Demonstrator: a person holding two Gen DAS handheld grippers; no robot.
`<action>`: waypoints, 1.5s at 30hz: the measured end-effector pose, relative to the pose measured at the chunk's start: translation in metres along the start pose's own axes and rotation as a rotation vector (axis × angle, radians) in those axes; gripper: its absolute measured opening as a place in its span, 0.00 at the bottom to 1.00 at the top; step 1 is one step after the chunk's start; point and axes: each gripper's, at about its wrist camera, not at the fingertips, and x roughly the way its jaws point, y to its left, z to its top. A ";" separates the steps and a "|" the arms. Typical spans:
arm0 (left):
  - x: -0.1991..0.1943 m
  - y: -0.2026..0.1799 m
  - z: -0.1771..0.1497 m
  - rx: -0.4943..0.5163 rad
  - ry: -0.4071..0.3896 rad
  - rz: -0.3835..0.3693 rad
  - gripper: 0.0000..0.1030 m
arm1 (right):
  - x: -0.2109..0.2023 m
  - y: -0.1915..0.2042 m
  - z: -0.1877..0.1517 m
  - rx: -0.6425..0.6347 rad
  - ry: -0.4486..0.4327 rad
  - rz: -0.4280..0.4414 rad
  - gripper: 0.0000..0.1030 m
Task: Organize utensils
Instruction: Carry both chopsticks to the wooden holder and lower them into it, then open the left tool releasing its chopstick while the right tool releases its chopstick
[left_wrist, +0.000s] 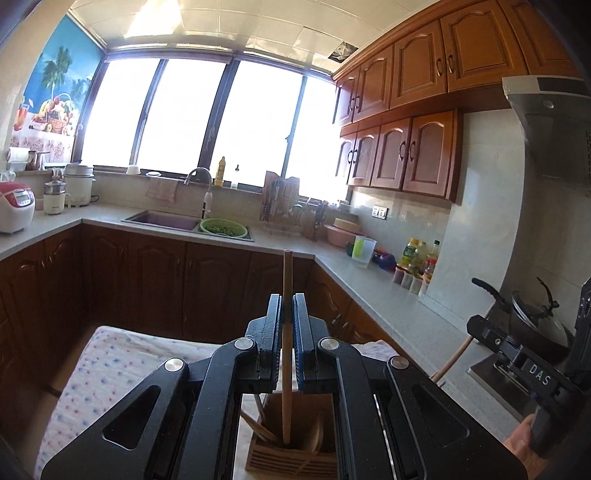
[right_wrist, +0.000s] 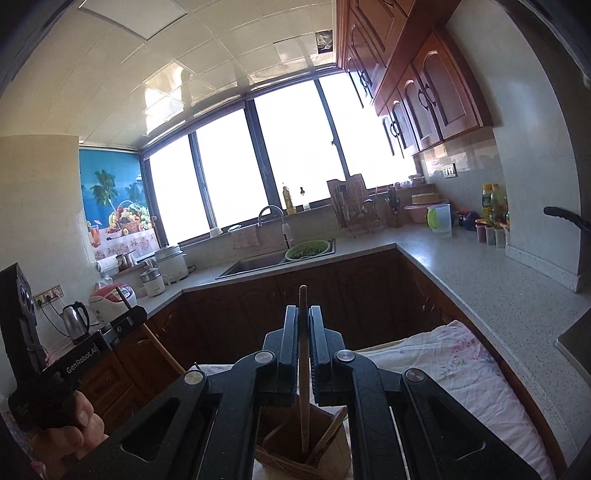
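A long, pale wooden chopstick (left_wrist: 286, 332) was gripped upright between the pressed-in fingers of the left gripper (left_wrist: 286, 310), its lower end seen inside the square slatted bamboo utensil holder (left_wrist: 291, 461). A darker wooden chopstick (right_wrist: 303, 354) was likewise pinched by the right gripper (right_wrist: 303, 325), its tip lowered into the same holder (right_wrist: 295, 461). Other wooden utensils were leaned against the holder's inner walls, leaving a gap at its centre. The holder was set on a white dotted cloth (left_wrist: 96, 373), whose far edge was seen just beyond the holder. Past that edge, open floor was bounded by dark brown base cabinets (left_wrist: 155, 277).
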 end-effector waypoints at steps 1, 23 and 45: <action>0.002 0.000 -0.007 -0.001 0.005 0.005 0.05 | 0.001 0.000 -0.006 -0.004 0.002 -0.006 0.05; 0.015 0.015 -0.081 -0.049 0.180 -0.004 0.06 | 0.020 -0.013 -0.077 0.036 0.154 -0.033 0.06; 0.026 0.013 -0.078 -0.025 0.238 -0.010 0.06 | 0.027 -0.014 -0.076 0.030 0.174 -0.049 0.08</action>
